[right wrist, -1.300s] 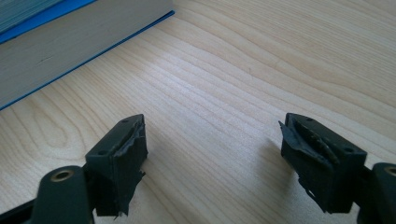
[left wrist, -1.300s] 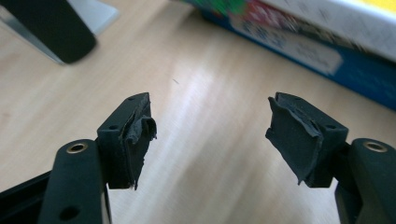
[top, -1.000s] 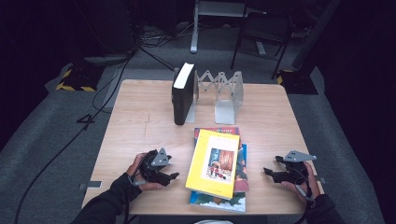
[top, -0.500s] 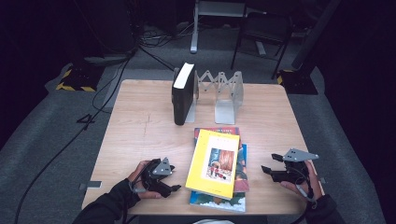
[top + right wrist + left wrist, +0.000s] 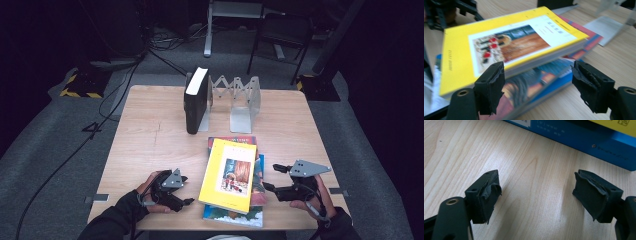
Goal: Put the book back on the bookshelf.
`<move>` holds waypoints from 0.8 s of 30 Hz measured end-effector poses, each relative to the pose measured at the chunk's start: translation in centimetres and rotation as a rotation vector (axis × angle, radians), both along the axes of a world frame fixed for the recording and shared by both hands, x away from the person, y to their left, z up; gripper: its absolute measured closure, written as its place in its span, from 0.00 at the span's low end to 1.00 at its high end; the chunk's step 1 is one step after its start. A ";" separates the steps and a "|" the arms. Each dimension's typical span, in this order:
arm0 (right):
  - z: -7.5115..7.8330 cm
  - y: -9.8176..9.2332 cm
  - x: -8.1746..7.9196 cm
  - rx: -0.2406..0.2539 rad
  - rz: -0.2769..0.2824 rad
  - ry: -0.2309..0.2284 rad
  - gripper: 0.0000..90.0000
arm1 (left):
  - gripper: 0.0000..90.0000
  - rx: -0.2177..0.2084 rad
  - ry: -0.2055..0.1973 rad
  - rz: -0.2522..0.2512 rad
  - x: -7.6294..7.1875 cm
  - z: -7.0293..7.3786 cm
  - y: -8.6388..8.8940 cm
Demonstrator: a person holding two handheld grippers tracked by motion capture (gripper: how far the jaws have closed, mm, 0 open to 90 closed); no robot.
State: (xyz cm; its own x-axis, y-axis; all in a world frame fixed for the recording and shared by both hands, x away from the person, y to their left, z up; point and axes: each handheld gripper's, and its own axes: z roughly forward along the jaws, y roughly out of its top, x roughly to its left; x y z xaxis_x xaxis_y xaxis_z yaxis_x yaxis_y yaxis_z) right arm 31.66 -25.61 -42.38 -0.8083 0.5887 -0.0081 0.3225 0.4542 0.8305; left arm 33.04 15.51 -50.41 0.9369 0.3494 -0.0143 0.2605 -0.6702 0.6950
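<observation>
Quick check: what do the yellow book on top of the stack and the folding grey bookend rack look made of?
Yellow book: paper with a glossy card cover, probably; it shows sheen and a visible page block. Folding grey bookend rack: seemingly thin sheet metal, matte silver, with scissor links.

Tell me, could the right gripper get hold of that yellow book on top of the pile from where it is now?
Probably yes. The right gripper sits just beside the yellow book, jaws open and aimed at its edge, with nothing between them. The book lies topmost on the stack, its edge overhanging and exposed.
</observation>
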 end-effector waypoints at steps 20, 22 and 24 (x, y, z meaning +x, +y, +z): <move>-2.4 4.3 1.7 -0.054 0.095 0.181 0.20 | 0.25 -0.013 -0.045 0.083 3.7 1.2 -1.9; -2.6 4.2 2.2 -0.044 0.096 0.218 0.17 | 0.26 0.000 -0.043 0.074 4.0 1.3 -2.1; -2.7 4.3 2.7 -0.046 0.115 0.225 0.16 | 0.26 -0.016 -0.035 0.078 4.2 1.3 -2.4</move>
State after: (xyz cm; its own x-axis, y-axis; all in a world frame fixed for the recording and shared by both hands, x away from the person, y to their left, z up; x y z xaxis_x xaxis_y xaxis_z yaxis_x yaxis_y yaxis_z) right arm 34.33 -21.27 -45.04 -0.8541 0.4964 0.1554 0.4414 0.5337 0.7214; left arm 37.25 13.11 -49.07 0.9068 0.4214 0.0120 0.2868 -0.6373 0.7153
